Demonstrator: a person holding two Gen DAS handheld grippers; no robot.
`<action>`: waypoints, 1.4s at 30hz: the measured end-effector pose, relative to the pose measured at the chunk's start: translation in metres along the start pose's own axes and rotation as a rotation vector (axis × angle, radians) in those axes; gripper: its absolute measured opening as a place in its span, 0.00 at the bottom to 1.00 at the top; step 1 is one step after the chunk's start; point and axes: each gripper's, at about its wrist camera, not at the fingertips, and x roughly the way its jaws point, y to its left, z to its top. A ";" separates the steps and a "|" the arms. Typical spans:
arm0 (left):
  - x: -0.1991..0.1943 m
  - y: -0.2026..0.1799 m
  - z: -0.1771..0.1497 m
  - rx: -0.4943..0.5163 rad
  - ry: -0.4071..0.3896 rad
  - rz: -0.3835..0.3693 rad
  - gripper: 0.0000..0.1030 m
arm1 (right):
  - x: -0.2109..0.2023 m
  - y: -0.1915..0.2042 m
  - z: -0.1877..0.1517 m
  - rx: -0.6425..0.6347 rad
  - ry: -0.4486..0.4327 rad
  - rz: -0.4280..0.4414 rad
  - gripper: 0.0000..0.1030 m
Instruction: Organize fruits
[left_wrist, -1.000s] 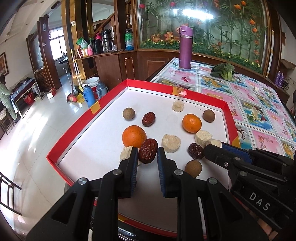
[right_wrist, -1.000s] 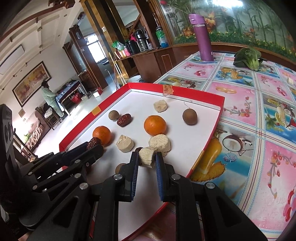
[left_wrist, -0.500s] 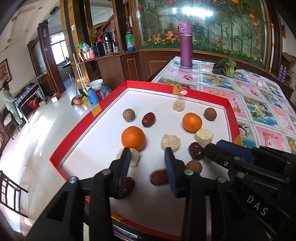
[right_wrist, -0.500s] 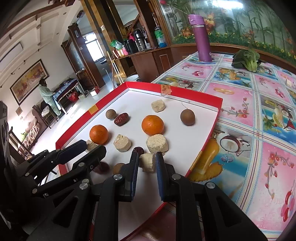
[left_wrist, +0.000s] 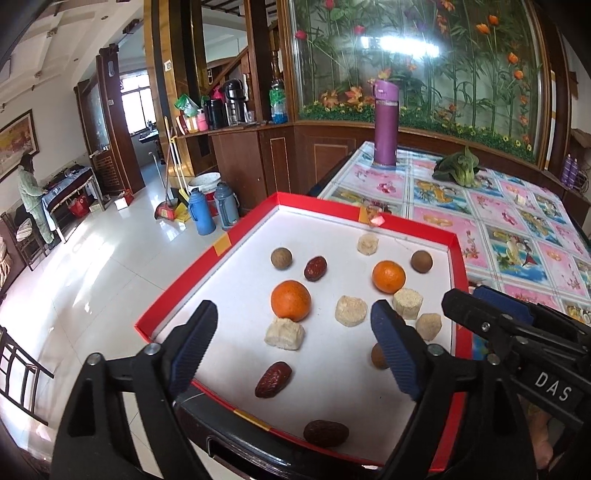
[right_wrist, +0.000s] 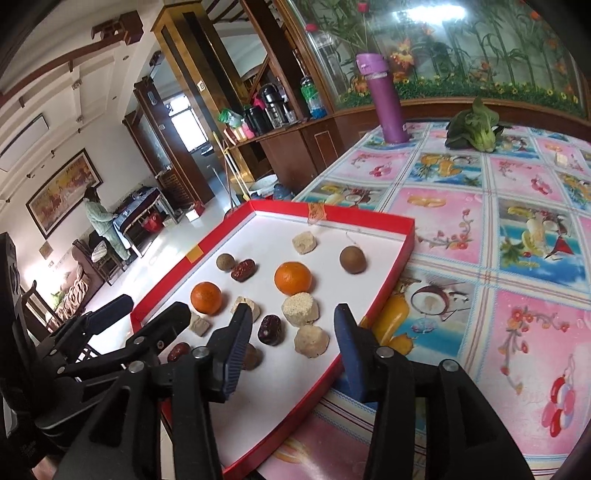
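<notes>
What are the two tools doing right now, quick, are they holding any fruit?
Left tool: open, holding nothing.
Right tool: open, holding nothing.

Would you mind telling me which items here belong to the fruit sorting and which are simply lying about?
Part of the job:
red tray
oranges
red dates
brown round fruits
beige chunks
left gripper and right gripper, both open

Just lying about:
purple flask
leafy greens
patterned tablecloth
</notes>
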 end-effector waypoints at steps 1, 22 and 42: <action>-0.003 0.001 0.001 -0.009 -0.008 0.003 0.88 | -0.005 0.001 0.001 -0.007 -0.011 -0.005 0.50; -0.071 0.008 0.015 -0.031 -0.136 0.086 1.00 | -0.086 0.034 0.004 -0.178 -0.303 -0.081 0.76; -0.102 0.026 0.010 -0.038 -0.223 0.139 1.00 | -0.101 0.052 -0.007 -0.260 -0.363 -0.123 0.77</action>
